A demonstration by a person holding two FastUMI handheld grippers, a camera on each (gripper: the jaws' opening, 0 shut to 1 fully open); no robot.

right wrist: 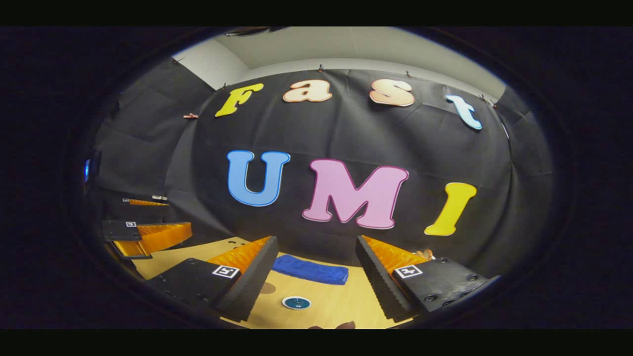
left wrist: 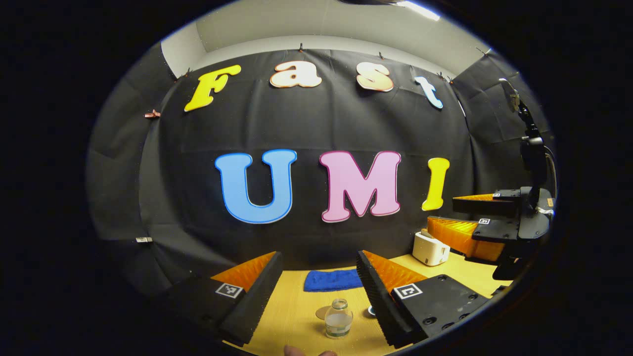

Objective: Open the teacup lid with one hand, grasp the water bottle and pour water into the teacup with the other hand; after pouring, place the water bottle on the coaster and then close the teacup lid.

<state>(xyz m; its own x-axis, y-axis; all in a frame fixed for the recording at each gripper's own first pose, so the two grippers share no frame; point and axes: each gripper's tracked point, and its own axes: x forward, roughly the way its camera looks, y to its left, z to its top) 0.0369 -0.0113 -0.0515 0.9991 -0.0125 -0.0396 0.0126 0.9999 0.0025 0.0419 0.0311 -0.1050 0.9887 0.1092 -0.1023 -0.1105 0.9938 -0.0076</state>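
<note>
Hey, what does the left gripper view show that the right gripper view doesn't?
Left gripper view adds the water bottle, standing on the table ahead of the fingers, and a white box near the wall. Right gripper view adds the lidded teacup, seen whole. Shared: the blue towel, the coaster, the wooden table, and each view catching the other open tool: the right tool and the left tool.

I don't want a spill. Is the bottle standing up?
Yes, upright: the bottle stands on the table, neck pointing up, with nothing touching it.
</note>
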